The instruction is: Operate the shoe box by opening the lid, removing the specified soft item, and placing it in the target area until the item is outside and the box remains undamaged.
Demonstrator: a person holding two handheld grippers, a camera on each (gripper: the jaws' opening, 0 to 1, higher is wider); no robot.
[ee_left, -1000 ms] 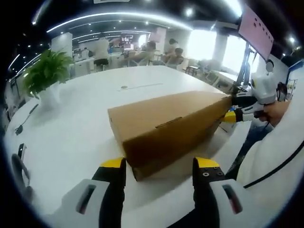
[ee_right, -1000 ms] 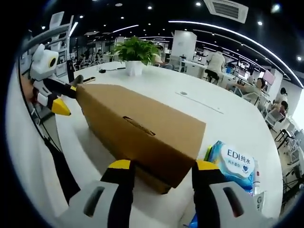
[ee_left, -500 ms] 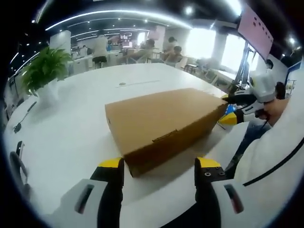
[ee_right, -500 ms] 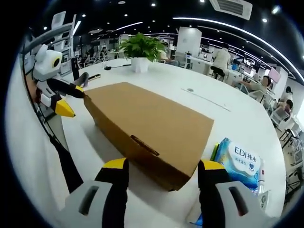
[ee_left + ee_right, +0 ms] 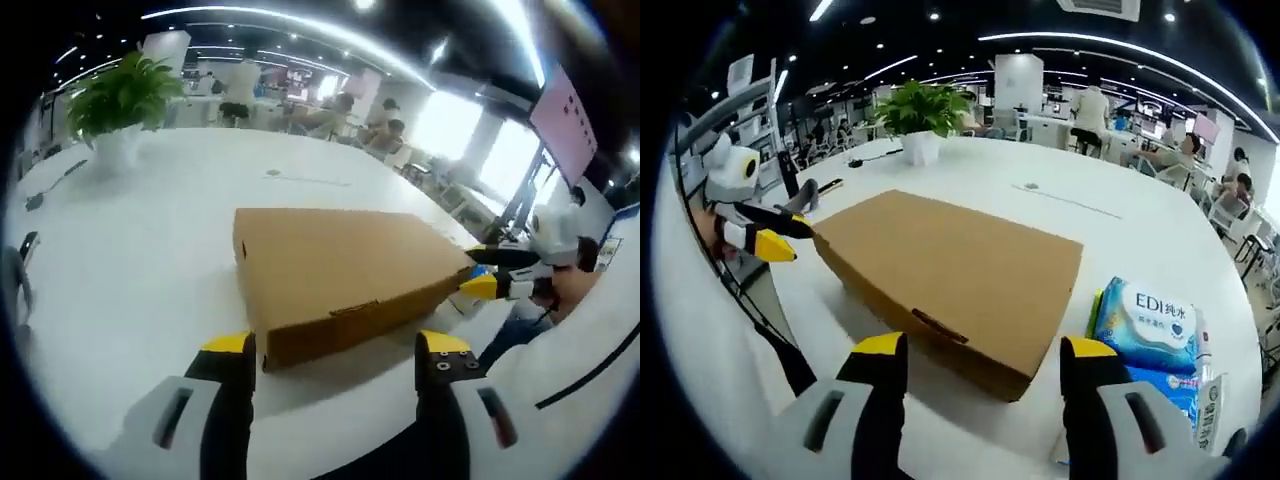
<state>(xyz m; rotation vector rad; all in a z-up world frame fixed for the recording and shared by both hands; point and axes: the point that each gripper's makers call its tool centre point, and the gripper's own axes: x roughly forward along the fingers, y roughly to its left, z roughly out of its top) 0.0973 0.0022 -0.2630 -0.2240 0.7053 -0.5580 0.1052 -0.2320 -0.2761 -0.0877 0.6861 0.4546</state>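
The flat brown cardboard shoe box (image 5: 340, 270) lies closed at the centre of both views on the white round surface (image 5: 150, 240), its lid down, so nothing inside can be seen. In the left gripper view a slot tab shows on the box's near side wall, just above the gap between the jaws.

The left tool (image 5: 335, 350) sits at the bottom centre of its view, jaws spread wide with yellow tips, the box's near corner just ahead of them and not touched. The right tool (image 5: 980, 355) is likewise spread at the bottom of the right gripper view, just short of the box's near edge. In the right gripper view the left tool appears at the middle left, its yellow-tipped jaws at the box's far corner; whether they touch it I cannot tell.

A blue-and-white wet-wipe pack (image 5: 1145, 325) lies just beside the box at the lower right of the right gripper view. A potted green plant (image 5: 920, 115) stands well apart, upper centre there. Bare surface spreads wide beyond the box's far edge.
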